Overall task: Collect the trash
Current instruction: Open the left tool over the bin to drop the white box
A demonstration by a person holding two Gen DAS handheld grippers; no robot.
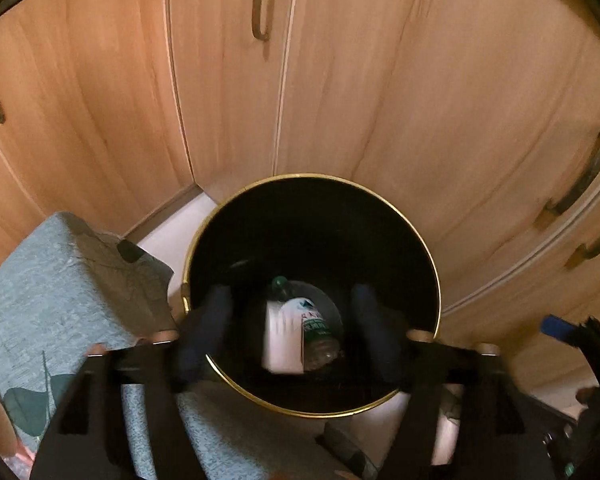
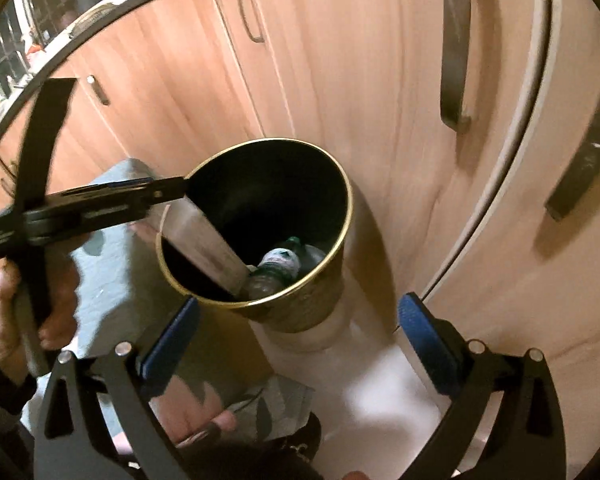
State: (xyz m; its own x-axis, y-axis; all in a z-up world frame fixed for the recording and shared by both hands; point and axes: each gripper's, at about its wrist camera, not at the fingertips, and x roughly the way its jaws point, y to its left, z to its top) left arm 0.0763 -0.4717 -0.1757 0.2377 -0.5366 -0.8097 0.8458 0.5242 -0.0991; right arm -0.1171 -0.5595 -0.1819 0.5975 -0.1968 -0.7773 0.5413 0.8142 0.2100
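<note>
A black bin with a gold rim [image 1: 428,248] stands on the pale floor by wooden cabinets; it also shows in the right wrist view [image 2: 340,208]. Inside lie a plastic bottle with a green cap [image 1: 320,332] [image 2: 280,264] and a pale flat carton [image 1: 282,336] [image 2: 208,244], blurred, leaning against the wall. My left gripper [image 1: 292,332] is open directly above the bin mouth, nothing between its fingers [image 1: 208,328]. It also shows at the left of the right wrist view [image 2: 168,192]. My right gripper [image 2: 300,344] is open and empty, just in front of the bin.
Wooden cabinet doors with metal handles [image 1: 262,4] [image 2: 456,40] surround the bin. A teal upholstered seat [image 1: 60,280] [image 2: 108,272] sits left of the bin. The floor [image 2: 372,392] is pale. A countertop with clutter [image 2: 4,80] is far left.
</note>
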